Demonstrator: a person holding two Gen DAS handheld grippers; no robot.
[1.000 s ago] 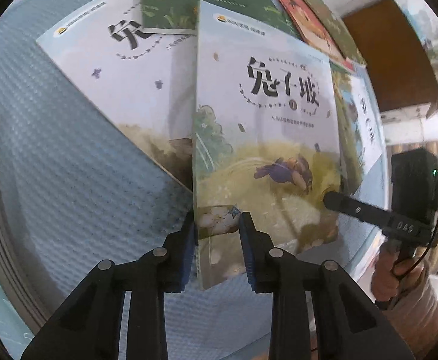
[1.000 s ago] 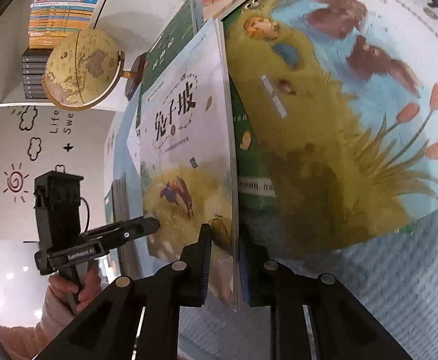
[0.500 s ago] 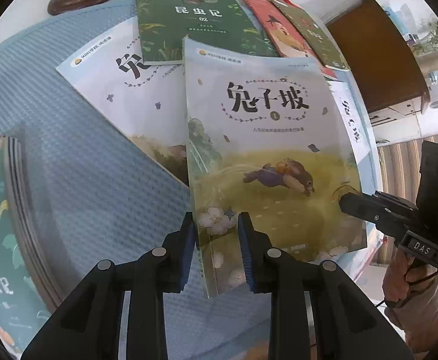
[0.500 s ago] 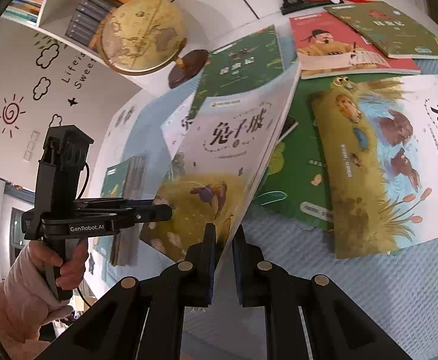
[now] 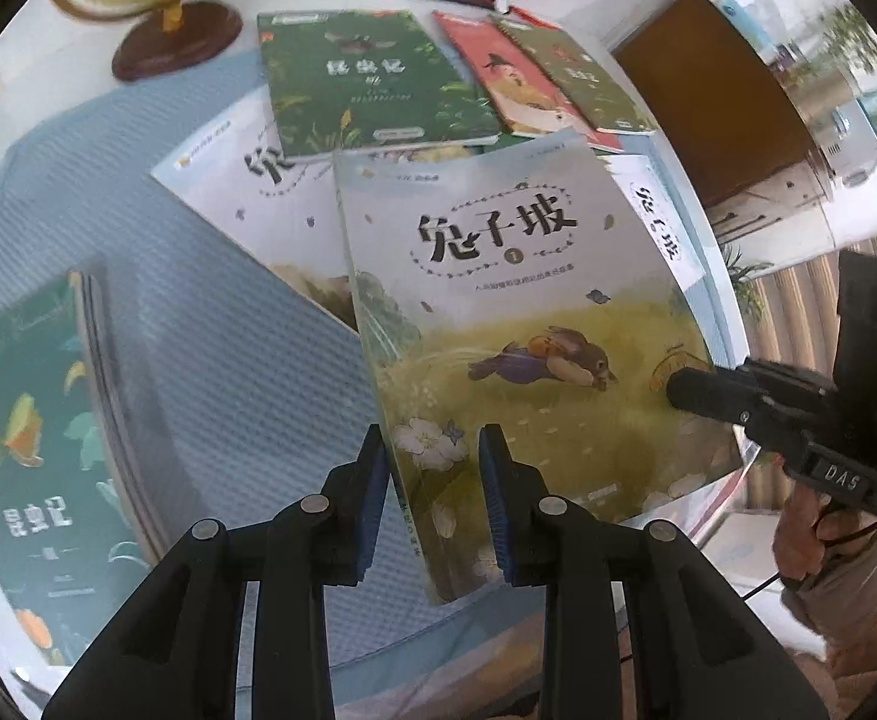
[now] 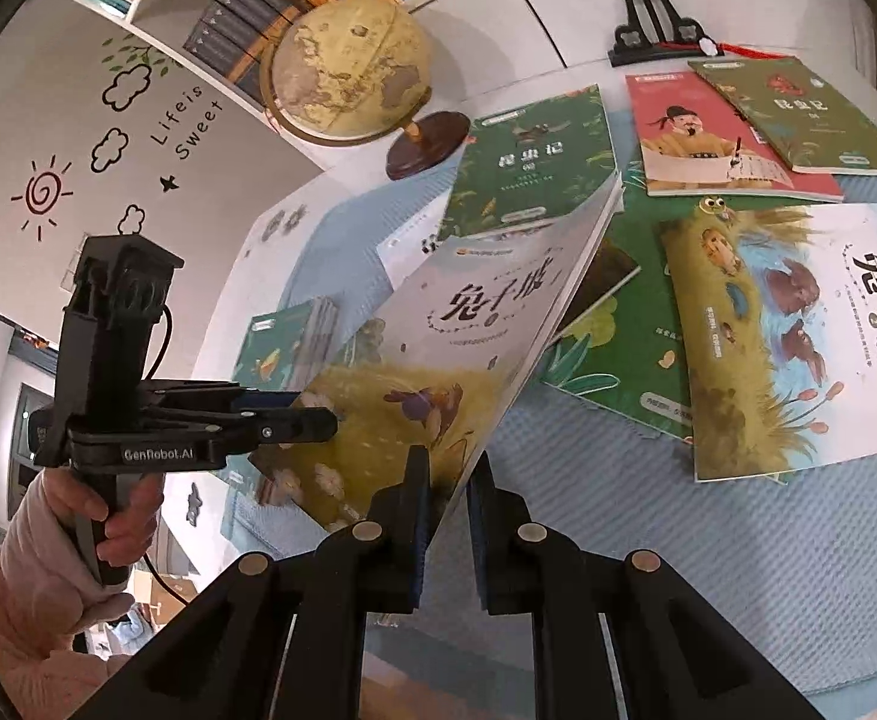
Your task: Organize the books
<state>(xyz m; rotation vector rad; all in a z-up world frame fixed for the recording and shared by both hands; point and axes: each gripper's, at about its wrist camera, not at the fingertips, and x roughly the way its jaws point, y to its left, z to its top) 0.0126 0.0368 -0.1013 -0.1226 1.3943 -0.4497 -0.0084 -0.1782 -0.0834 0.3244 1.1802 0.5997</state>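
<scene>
A pale picture book with a running rabbit on its cover (image 5: 516,312) hangs tilted above the blue mat, carried at both ends. My left gripper (image 5: 432,444) is shut on its lower spine corner, where white flowers are printed. My right gripper (image 6: 450,462) is shut on the opposite long edge of the same book (image 6: 438,360). The right wrist view shows the left gripper (image 6: 312,420) from the side with a hand under it. The left wrist view shows the right gripper's (image 5: 684,390) tip on the cover's right edge.
A stack of green books (image 5: 30,450) lies at the left of the blue mat (image 5: 198,330). Loose books lie beyond: a green one (image 5: 366,84), a red one (image 5: 510,78), and another rabbit title (image 6: 798,348). A globe (image 6: 348,66) and a black stand (image 6: 648,6) stand at the back.
Both grippers have risen with the rabbit book, which now hangs higher over the mat. The right view has rolled, and more of the table, the stack and the globe shows.
</scene>
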